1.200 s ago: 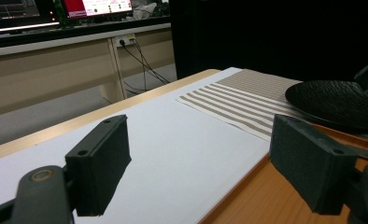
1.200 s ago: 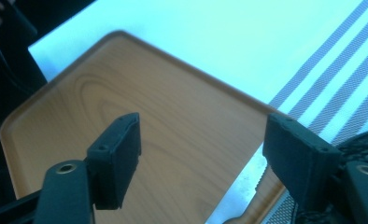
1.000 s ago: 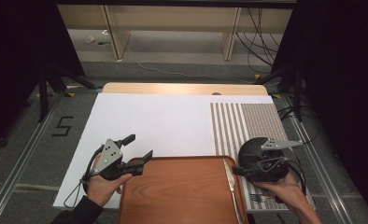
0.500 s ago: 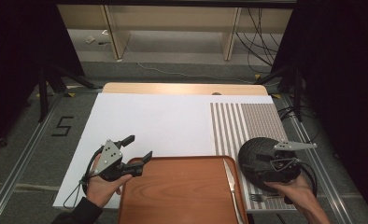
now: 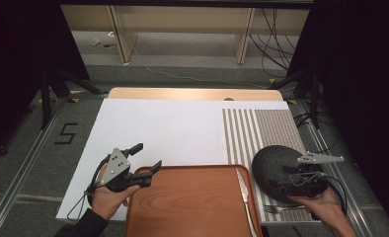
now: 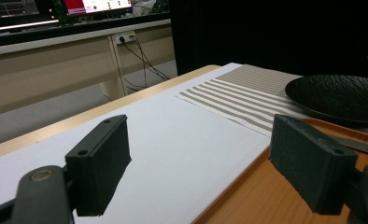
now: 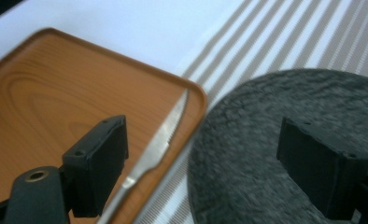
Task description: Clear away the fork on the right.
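Observation:
A black textured plate (image 5: pixel 274 165) lies on the striped mat (image 5: pixel 261 128), right of a wooden tray (image 5: pixel 192 202). A knife (image 5: pixel 244 192) lies along the tray's right rim. My right gripper (image 5: pixel 289 180) hovers at the plate's near right side, open. Its jaws have just been opening and nothing is pressed between them. In the right gripper view one jaw stands over the tray (image 7: pixel 56 102) and the other over the plate (image 7: pixel 289 121), with the knife (image 7: pixel 159 140) in the gap. My left gripper (image 5: pixel 145 157) is open and empty at the tray's far left corner.
A fork (image 5: pixel 281 210) lies on the mat near the table's front edge, beside my right hand. A white sheet (image 5: pixel 173 128) covers the table's left and middle. The left gripper view looks across the sheet (image 6: pixel 173 140) toward the plate (image 6: pixel 341 95).
My right hand has slid to the right along the plate's near side. The plate, tray, knife and left gripper have stayed put.

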### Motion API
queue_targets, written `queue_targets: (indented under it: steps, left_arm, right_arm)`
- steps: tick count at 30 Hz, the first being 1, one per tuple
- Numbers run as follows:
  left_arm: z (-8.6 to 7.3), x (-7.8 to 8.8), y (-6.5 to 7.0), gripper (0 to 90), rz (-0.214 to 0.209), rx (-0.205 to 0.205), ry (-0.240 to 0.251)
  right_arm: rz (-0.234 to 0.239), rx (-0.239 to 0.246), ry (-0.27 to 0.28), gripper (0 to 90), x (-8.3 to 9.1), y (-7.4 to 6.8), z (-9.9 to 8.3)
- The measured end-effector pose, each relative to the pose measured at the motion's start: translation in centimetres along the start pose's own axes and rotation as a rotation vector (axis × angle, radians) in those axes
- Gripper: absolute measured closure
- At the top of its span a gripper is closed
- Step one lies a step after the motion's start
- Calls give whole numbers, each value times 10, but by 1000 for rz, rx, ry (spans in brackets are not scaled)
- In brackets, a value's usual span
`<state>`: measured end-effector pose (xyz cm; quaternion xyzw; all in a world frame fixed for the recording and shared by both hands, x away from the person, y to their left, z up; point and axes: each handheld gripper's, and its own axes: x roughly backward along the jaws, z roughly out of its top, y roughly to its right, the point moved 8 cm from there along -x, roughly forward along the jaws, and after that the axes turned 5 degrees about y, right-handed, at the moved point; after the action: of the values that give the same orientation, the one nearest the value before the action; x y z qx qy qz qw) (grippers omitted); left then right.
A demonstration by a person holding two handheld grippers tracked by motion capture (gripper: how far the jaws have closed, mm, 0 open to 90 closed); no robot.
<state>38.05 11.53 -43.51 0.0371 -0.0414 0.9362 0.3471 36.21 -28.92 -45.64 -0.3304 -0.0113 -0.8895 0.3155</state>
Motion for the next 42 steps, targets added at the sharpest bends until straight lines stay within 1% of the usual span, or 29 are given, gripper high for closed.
queue_targets:
  steps: [2, 3, 4, 5, 6, 9, 10, 11, 14, 15, 16, 18, 19, 20, 21, 22, 23, 24, 25, 26, 27, 28, 34, 36, 42]
  left_arm:
    - [-1, 1, 0, 198, 0, -1, -2]
    - [0, 2, -1, 198, 3, 6, 3]
    - [0, 2, -1, 198, 3, 6, 3]
    - [1, 3, -2, 198, 3, 7, 8]
    - [1, 3, -2, 198, 3, 7, 8]
    - [0, 1, -2, 198, 0, 10, 5]
    - [0, 1, -2, 198, 0, 10, 5]
    - [0, 0, -1, 198, -5, 5, 1]
    - [0, -1, 0, 198, -6, 1, -1]
    - [0, -1, 0, 198, -6, 0, 0]
    - [0, -1, 0, 198, -6, 0, 0]
    - [0, -1, -1, 198, -5, 2, 0]
    - [0, 0, -1, 198, -4, 3, 0]
    - [0, 0, -2, 198, -1, 3, -1]
    - [0, 0, -2, 198, -1, 4, 0]
    - [0, 0, -2, 198, -1, 4, 0]
    - [0, 0, -1, 198, -4, 2, -1]
    - [0, 0, -1, 198, -5, 3, 1]
    - [-1, -1, 0, 198, -7, 0, -2]
    - [-1, -1, 0, 198, -7, 0, -2]
    - [-1, -2, 1, 198, -9, -1, -3]
    - [-1, -2, 1, 198, -9, -1, -3]
    - [-2, -2, 0, 198, -9, 1, -9]
    - [-2, -2, 0, 198, -11, 0, -7]
    - [-2, -2, 0, 198, -11, 0, -7]
  right_arm:
    - [-26, 19, -11, 175, 3, 3, -3]
    - [-43, 23, -18, 175, 5, 5, -5]
    - [-43, 23, -18, 175, 5, 5, -5]
    - [-64, 29, -35, 175, 9, 8, -9]
    - [-74, 32, -41, 175, 10, 10, -11]
    - [-98, 29, -66, 175, 16, 17, -19]
    - [-98, 29, -66, 175, 16, 17, -19]
    - [-113, 32, -79, 175, 20, 21, -24]
    - [-145, 34, -104, 175, 26, 28, -33]
    - [-154, 32, -112, 175, 28, 31, -35]
    - [-154, 32, -112, 175, 28, 31, -35]
    - [-179, 23, -128, 175, 33, 37, -42]
    - [-189, 10, -135, 175, 36, 39, -45]
    - [-204, -9, -150, 175, 41, 43, -53]
    - [-209, -7, -161, 175, 43, 45, -56]
    - [-209, -7, -161, 175, 43, 45, -56]
    - [-220, -13, -174, 176, 47, 48, -62]
    - [-220, -13, -174, 176, 47, 48, -62]
    - [-225, -33, -194, 177, 48, 51, -68]
    - [-225, -33, -194, 177, 48, 51, -68]
    - [-231, -32, -215, 176, 47, 54, -72]
    - [-234, -35, -223, 176, 47, 55, -74]
    - [-247, -38, -245, 177, 45, 59, -79]
    - [-256, -43, -265, 177, 45, 63, -83]
    - [-260, -57, -283, 176, 43, 67, -87]
